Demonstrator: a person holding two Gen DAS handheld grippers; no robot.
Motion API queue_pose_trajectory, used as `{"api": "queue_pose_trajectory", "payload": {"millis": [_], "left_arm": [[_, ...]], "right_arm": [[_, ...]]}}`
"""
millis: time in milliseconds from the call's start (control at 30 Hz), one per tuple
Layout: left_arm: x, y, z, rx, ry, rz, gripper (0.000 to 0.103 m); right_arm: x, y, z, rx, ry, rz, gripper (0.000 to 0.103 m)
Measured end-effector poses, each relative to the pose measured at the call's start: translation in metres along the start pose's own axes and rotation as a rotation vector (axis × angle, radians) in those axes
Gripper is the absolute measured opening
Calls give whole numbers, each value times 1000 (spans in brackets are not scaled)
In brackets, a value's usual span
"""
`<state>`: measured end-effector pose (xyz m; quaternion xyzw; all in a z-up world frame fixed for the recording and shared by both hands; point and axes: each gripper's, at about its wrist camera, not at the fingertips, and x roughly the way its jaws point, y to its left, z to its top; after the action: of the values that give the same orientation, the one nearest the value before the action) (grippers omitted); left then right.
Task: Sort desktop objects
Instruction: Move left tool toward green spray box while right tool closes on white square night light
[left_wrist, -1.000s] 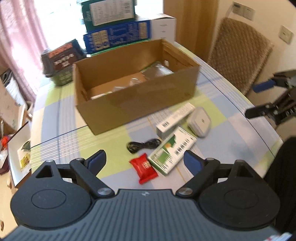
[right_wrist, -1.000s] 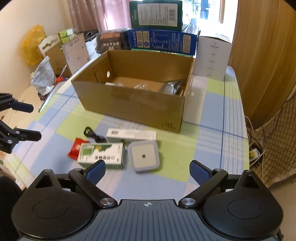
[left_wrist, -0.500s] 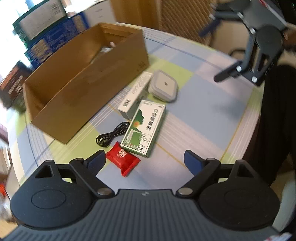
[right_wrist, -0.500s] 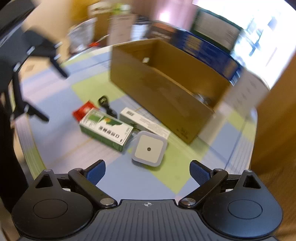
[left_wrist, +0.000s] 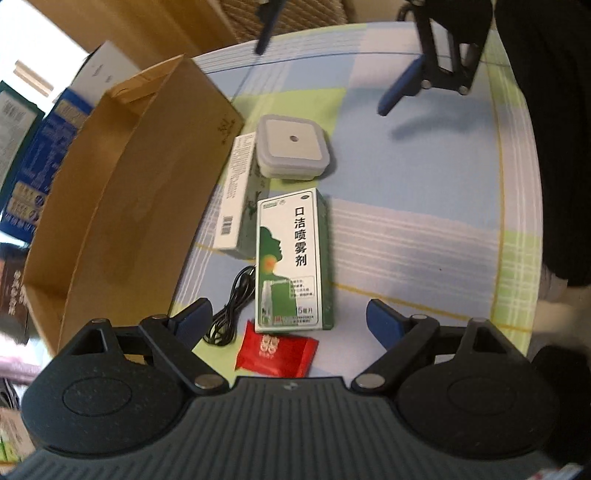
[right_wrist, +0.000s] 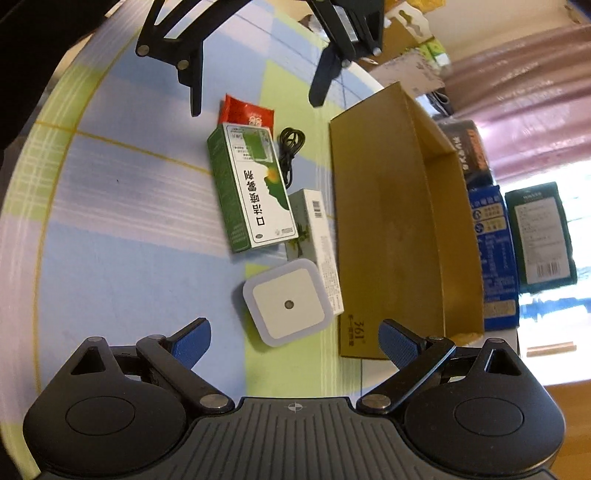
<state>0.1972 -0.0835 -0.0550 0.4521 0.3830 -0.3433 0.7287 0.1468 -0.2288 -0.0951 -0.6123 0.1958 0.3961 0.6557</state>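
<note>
A cardboard box (left_wrist: 122, 192) stands open on the checked tabletop (left_wrist: 424, 229), and the loose things lie just outside its long wall. Touching that wall is a slim white carton (left_wrist: 238, 192); against the carton's far side lie a green-and-white spray box (left_wrist: 290, 258) and a square white night light (left_wrist: 291, 146). A coiled black cable (left_wrist: 231, 310) sits beside the spray box, on the cardboard box's side, and a red packet (left_wrist: 277, 350) lies at the spray box's end. The left claw (left_wrist: 288, 323) hangs spread above the red packet, holding nothing. The right claw (right_wrist: 293, 341) hangs spread over the night light, also empty.
</note>
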Motion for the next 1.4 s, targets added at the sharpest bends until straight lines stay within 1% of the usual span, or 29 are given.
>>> {"api": "queue_pose_trajectory", "payload": {"millis": [200, 400, 600, 667, 733, 933, 1267, 1400], "left_arm": [[20, 7, 4, 6, 7, -19, 88], [30, 11, 8, 14, 16, -22, 86], [36, 16, 10, 16, 18, -32, 85], [38, 16, 10, 15, 19, -32, 84], [40, 17, 10, 8, 18, -29, 84], [45, 20, 9, -7, 16, -46, 82], [53, 23, 8, -33, 1, -58, 82], [55, 24, 6, -46, -6, -63, 82]], "right_arm": [[14, -3, -8, -13, -1, 22, 95], [14, -5, -3, -23, -8, 54, 94], [23, -9, -2, -27, -15, 62, 94], [25, -10, -2, -29, -18, 66, 93], [27, -10, -2, -34, -17, 65, 90], [36, -9, 0, -61, -13, 80, 85], [55, -14, 6, -96, -11, 91, 82], [60, -15, 5, -105, -11, 87, 79]]}}
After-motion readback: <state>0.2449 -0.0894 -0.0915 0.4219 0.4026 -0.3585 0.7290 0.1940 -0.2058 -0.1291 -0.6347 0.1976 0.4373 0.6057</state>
